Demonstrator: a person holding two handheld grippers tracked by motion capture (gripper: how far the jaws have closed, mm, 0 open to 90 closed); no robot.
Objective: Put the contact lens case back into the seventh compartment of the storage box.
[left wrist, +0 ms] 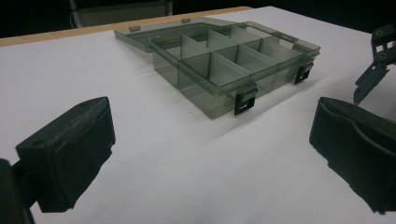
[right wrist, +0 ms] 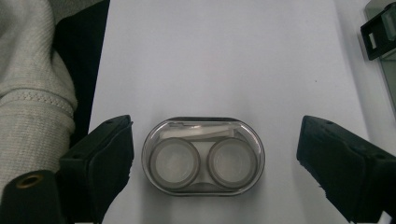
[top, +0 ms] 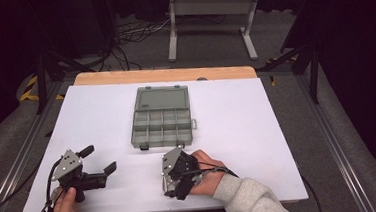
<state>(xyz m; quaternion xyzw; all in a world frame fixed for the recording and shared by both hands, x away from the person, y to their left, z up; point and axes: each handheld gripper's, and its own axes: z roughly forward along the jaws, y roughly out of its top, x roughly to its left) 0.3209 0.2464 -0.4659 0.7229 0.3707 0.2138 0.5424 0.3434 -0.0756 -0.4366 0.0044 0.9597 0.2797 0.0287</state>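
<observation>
Black rubber pads of the right claw stand spread on either side of a clear oval plastic contact-lens case with two round wells, neither pad touching it yet; it lies flat on the white tabletop. A good grip would centre the case, then close evenly on its curved ends. Off to the side, the left claw waits spread and empty, facing the smoky-grey plastic compartment box with its lid open.

open smoky compartment box on the white table, beyond two wide-apart black fingers
</observation>
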